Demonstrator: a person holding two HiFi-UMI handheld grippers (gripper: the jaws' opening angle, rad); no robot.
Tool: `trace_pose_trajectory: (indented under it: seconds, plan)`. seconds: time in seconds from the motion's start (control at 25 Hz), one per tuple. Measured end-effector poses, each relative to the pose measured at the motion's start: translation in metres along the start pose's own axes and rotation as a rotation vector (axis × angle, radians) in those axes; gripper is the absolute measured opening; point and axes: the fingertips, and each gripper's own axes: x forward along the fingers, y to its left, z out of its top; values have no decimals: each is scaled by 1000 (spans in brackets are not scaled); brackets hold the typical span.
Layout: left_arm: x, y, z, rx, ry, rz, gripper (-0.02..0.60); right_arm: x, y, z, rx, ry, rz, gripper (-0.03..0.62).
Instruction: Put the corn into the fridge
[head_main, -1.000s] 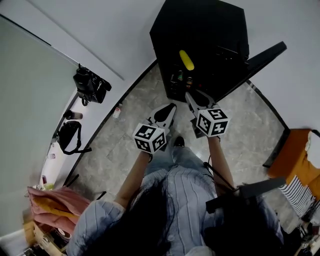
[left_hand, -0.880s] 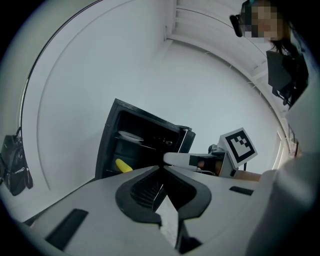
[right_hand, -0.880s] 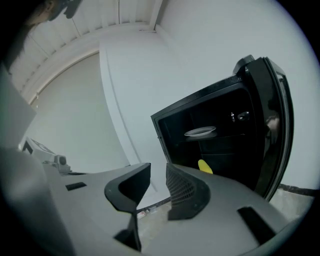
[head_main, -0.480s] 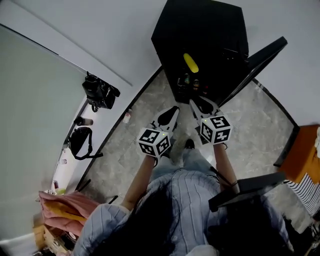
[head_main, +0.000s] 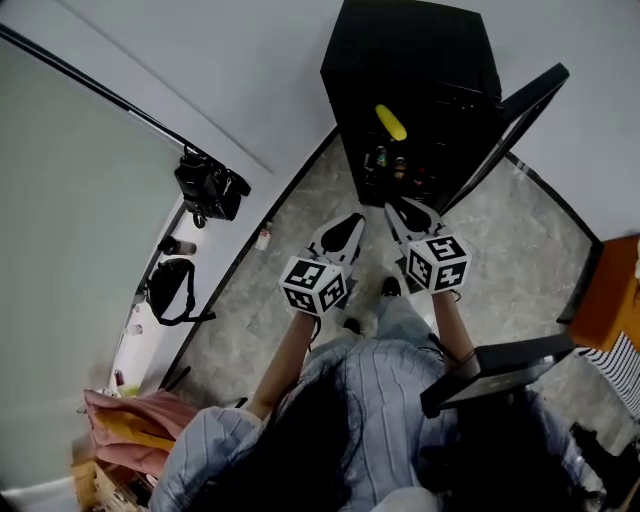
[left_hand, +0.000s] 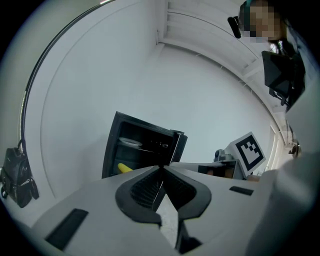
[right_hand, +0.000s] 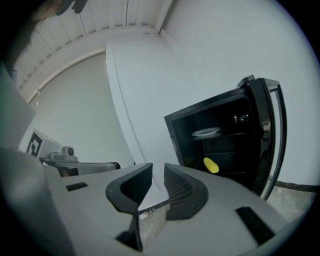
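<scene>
The yellow corn lies on a shelf inside the open black fridge; it also shows as the corn in the left gripper view and the corn in the right gripper view. Both grippers hang in front of the fridge, apart from it. My left gripper is shut with its tips touching and nothing in it, as the left gripper view confirms. My right gripper keeps a narrow gap between its jaws, which are closing on nothing; the right gripper view shows the gap empty.
The fridge door swings open to the right. A white plate sits on the shelf above the corn, and bottles stand low in the fridge. Black bags and a small bottle lie along the left wall.
Both grippers have drawn back a little from the fridge, and the view has shifted with them. The corn has stayed on its shelf.
</scene>
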Motion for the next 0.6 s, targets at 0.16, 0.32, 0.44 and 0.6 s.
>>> trace_pose_trajectory:
  seconds: [0.16,0.32,0.44,0.6]
  plan:
    - [-35,1,-8,-3,-4,-7,32,-10,34,-14,-3,2,-4,81]
    - [-74,0,-21,-17,-15,-10,32,-24,70,-34,4,0,-3,80]
    - [-106,-6,-34,-21,-11,-24,32,-40,96,-51,15,0,-14,78]
    - [-141,-12,-51,-21,1,-51,32,-65,124,-70,34,-20,-49,75]
